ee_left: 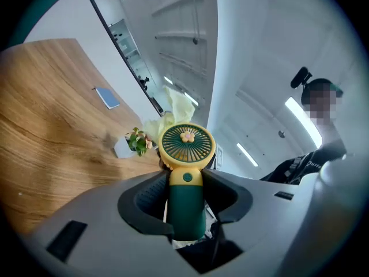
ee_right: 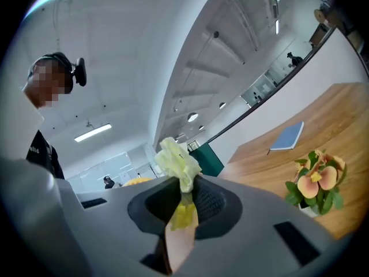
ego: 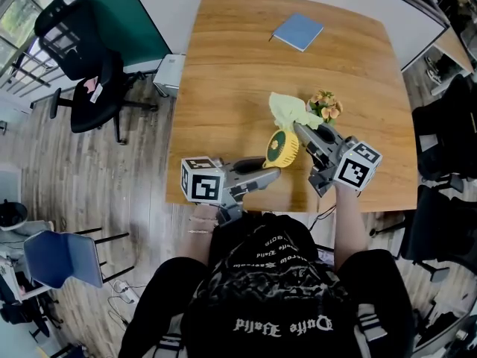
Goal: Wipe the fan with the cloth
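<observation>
Since the left gripper (ego: 272, 172) is clamped on the fan (ee_left: 186, 149) by its handle and the right gripper (ego: 300, 129) pinches the cloth (ee_right: 177, 160) right beside the fan head, above the table (ego: 223, 66), I'd say pickup's done and the actual wiping's left.

From here, the fan (ee_left: 187, 178) reads as smooth plastic: a dark green handle with a soft sheen and a yellow head with a finely slotted grille. The cloth (ee_right: 177, 160) is thin, pale yellow fabric, crumpled and matt. I see matt grey moulded plastic on the left gripper (ee_left: 185, 196), with dark, ribbed pads (ee_left: 144, 196); the right gripper (ee_right: 183, 203) looks the same. The table (ego: 246, 66) is wood with a clear grain and a low satin finish. The notebook (ego: 298, 31) has a matt blue cover. The floor (ego: 112, 177) is grey-brown wood planking.
</observation>
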`<state>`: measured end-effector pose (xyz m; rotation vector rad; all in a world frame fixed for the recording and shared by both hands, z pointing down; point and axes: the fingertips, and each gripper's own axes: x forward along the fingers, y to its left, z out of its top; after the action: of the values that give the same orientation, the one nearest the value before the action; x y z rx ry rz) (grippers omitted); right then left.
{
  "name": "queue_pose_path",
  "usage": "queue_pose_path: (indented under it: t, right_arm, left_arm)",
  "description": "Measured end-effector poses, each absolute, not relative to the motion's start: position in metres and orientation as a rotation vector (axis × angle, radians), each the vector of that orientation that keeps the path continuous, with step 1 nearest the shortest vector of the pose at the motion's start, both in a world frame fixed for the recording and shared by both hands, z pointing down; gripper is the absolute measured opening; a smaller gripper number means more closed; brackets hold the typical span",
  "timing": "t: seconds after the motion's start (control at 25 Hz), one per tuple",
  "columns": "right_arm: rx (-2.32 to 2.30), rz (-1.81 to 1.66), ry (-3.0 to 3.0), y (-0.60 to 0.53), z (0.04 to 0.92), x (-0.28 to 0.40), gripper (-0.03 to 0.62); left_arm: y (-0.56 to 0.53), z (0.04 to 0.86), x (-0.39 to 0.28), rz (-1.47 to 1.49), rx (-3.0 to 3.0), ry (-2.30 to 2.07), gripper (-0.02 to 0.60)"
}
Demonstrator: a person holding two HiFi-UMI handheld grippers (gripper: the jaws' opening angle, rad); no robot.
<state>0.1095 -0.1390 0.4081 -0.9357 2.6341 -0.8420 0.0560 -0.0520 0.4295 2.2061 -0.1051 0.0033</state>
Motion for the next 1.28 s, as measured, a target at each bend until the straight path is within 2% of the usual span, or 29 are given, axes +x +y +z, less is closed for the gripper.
queue_pose_path:
  t: [0.2, 0.6, 0.88, 1.12, 1.28]
  right_arm:
    - [-0.769, -0.82, 2.817, -0.116, 0.416, 0.085, 0.061]
    - [-0.567, -0.771, 3.119, -0.082, 0.433, 0.048, 0.061]
    - [-0.451, -0.82, 2.862, -0.081, 0.399, 0.058, 0.06]
    - [-0.543, -0.838, 2.703, -0.099, 0.388, 0.069, 0.06]
    - [-0.658, -0.828, 2.59, -0.112, 0.386, 0.082, 0.06]
  left_arm:
    - [-0.066, 0.407, 0.046, -0.147, 2.188, -0.096, 0.198]
    - [-0.077, 0.408, 0.042, -0.132, 2.191, -0.181, 0.198]
    - [-0.079, 0.425, 0.035, -0.12, 2.126, -0.185, 0.198]
    - [-0.073, 0.439, 0.041, -0.07, 2.125, -0.193, 0.198]
    - [-0.088, 0.476, 0.028, -0.025, 2.085, -0.367, 0.198]
